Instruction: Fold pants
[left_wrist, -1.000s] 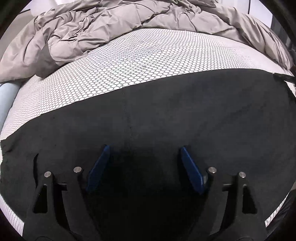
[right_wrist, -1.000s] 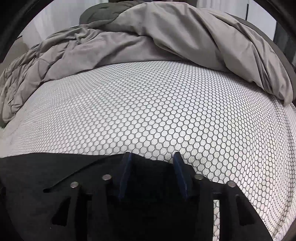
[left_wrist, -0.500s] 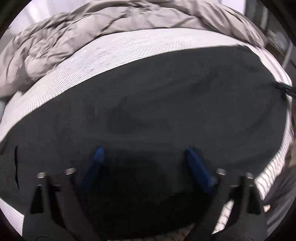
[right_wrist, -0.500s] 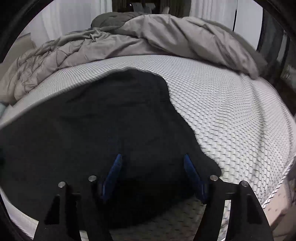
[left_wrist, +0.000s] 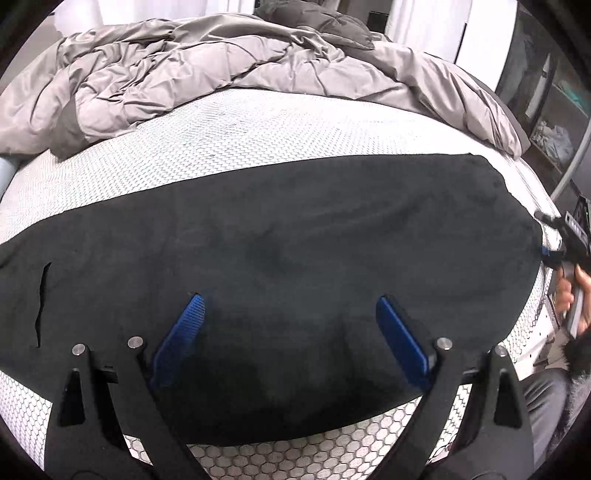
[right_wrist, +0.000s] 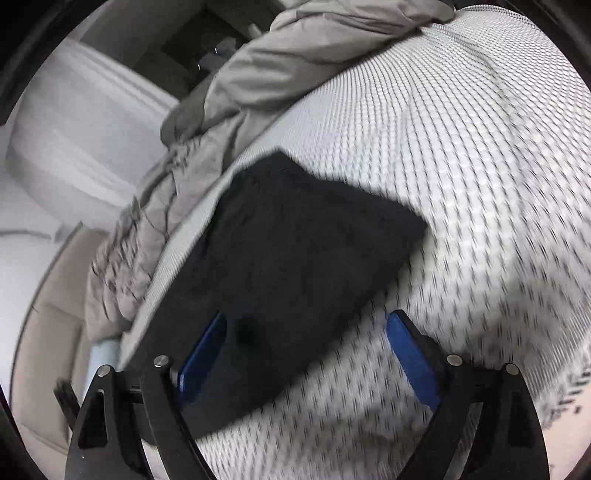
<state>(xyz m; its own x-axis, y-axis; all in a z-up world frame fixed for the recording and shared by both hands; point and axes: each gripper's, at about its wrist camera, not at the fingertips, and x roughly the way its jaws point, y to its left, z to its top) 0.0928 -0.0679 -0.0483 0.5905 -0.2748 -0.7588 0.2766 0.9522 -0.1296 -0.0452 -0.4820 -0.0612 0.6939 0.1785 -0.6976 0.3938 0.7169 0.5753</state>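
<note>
The pants (left_wrist: 280, 266) lie flat across the mattress (left_wrist: 258, 133), a long dark band from 9 to 3 o'clock in the left view, seemingly folded leg on leg already. By my reading the lengthwise fold is done and the crosswise folds remain.

The left gripper (left_wrist: 288, 332) hangs over the cloth at 6 o'clock, jaws wide, holding nothing. The right gripper (right_wrist: 306, 347) is likewise spread and empty, straddling the pants' edge.

The duvet (left_wrist: 177, 74) is heaped at 12 o'clock.

A second ago the right jaws were narrower at the cloth's edge; both have since lifted and opened.
</note>
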